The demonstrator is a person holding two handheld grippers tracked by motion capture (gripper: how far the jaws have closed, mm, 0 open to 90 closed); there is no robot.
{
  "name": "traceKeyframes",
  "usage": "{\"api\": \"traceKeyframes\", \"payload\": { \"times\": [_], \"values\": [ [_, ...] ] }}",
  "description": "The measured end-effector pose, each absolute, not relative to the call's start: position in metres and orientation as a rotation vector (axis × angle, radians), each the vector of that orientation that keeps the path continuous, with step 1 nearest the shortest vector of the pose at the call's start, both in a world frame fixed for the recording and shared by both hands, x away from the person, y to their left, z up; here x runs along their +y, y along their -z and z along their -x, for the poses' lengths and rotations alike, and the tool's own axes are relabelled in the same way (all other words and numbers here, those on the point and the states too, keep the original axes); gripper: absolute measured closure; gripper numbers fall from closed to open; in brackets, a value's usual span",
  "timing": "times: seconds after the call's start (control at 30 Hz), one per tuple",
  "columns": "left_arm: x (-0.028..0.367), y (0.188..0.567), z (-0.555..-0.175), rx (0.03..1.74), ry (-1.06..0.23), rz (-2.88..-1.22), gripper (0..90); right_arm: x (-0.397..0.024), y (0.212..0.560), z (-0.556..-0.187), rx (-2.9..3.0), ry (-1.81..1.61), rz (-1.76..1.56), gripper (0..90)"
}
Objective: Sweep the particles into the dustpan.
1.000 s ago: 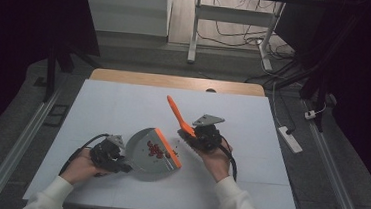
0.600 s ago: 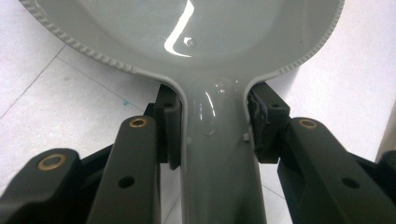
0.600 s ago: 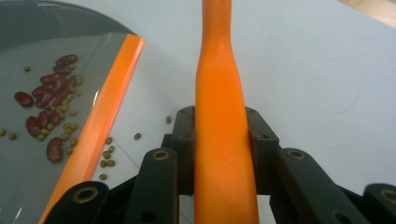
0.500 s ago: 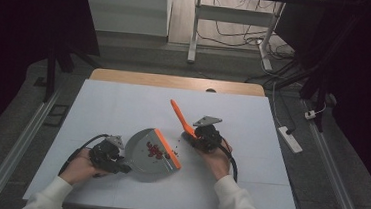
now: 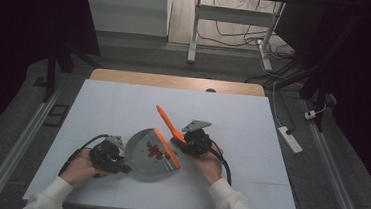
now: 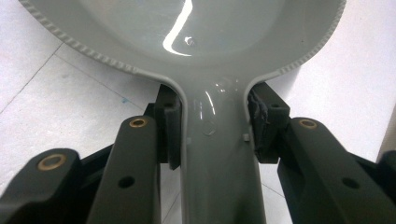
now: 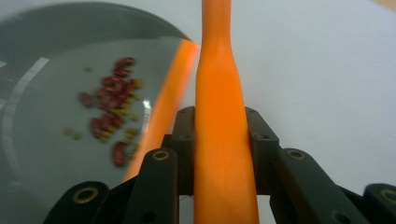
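Observation:
A grey dustpan (image 5: 142, 154) with an orange front lip (image 5: 167, 149) lies on the white table. Red beans (image 5: 154, 150) and small yellow bits lie inside it, blurred in the right gripper view as beans (image 7: 108, 116) beside the lip (image 7: 168, 98). My left gripper (image 5: 121, 163) is shut on the dustpan's handle (image 6: 217, 158); both pads press its sides, gripper (image 6: 215, 126). My right gripper (image 5: 179, 140), just right of the lip, is shut on a long orange tool handle (image 5: 168, 122), which slants up and back-left. It runs between the jaws, handle (image 7: 219, 121), gripper (image 7: 219, 137). The tool's working end is hidden.
The white table top (image 5: 123, 104) has bare room behind and to both sides of the dustpan. A wooden strip (image 5: 175, 82) borders the far edge. A power strip (image 5: 289, 139) lies on the floor at the right. Metal rails (image 5: 31, 132) flank the table.
My right gripper has sunk a little toward the table, and the orange handle now slants lower over the dustpan's lip. The left gripper and the dustpan have kept still.

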State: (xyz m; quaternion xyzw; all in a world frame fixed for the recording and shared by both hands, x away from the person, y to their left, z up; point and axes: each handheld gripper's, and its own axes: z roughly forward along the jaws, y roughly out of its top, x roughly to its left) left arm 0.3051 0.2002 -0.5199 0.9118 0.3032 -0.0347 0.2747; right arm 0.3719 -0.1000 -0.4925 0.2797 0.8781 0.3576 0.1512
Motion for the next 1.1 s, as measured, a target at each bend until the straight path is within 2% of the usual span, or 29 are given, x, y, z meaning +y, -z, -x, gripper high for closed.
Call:
{"api": "traceKeyframes", "payload": {
  "times": [0.4,0.5,0.63,1.1],
  "values": [
    [0.200,0.521,-0.305,0.819,0.096,-2.458,61.6,-0.088,0.492,-0.364,2.562,-1.099,-0.827,70.4],
    [0.200,0.521,-0.305,0.817,0.093,-2.459,61.6,-0.087,0.488,-0.363,2.607,-1.236,-0.854,70.4],
    [0.200,0.521,-0.305,0.819,0.095,-2.458,61.6,-0.086,0.479,-0.358,2.563,-1.238,-0.801,70.4],
    [0.200,0.521,-0.305,0.818,0.092,-2.460,61.6,-0.119,0.474,-0.373,2.458,-1.120,-0.897,70.4]
  ]
}}
